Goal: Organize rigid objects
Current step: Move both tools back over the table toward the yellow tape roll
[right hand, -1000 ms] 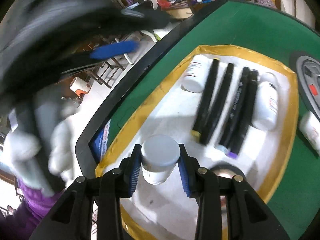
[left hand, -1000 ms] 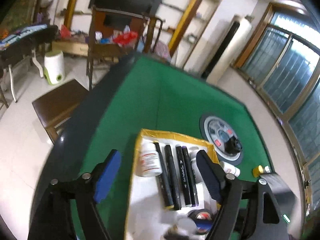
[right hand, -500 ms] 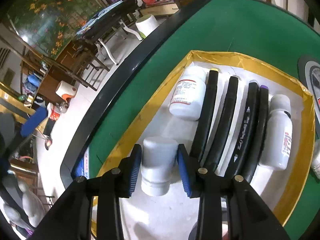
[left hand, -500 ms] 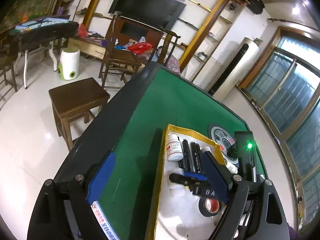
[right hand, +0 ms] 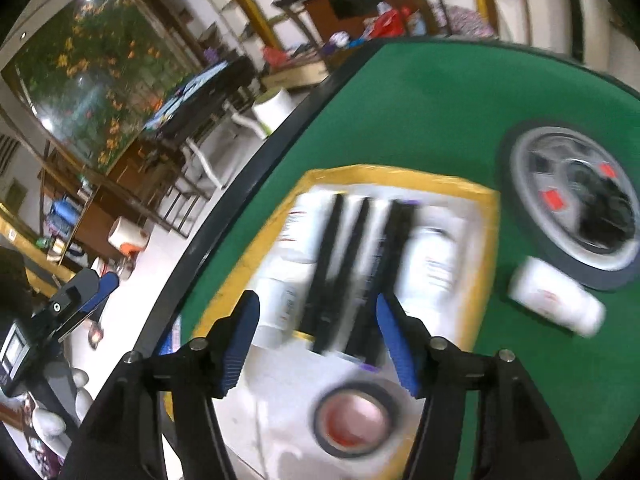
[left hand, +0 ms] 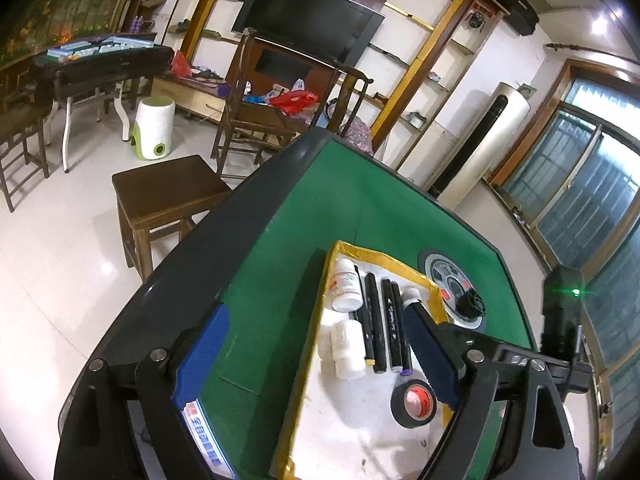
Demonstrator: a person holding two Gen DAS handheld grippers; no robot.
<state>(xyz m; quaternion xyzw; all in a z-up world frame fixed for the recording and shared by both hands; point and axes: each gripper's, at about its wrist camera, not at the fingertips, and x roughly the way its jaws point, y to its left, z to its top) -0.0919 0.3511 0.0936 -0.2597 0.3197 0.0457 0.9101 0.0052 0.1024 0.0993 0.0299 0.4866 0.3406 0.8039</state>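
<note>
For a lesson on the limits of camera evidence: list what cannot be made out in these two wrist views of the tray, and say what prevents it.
1. Bottle labels: right wrist view, motion blur smears the print.
2. Third bottle: left wrist view, mostly hidden behind the left gripper's finger.
3. Marker print: left wrist view, too small to read.
4. Tray's near end: both views, cut off by the bottom edge and gripper frames.
5. Loose bottle on the felt: right wrist view, blurred.

The left wrist view is sharp and evenly lit by a ceiling lamp [left hand: 599, 27]; the right wrist view is motion-blurred. Both bend strongly and darken at their corners.
</note>
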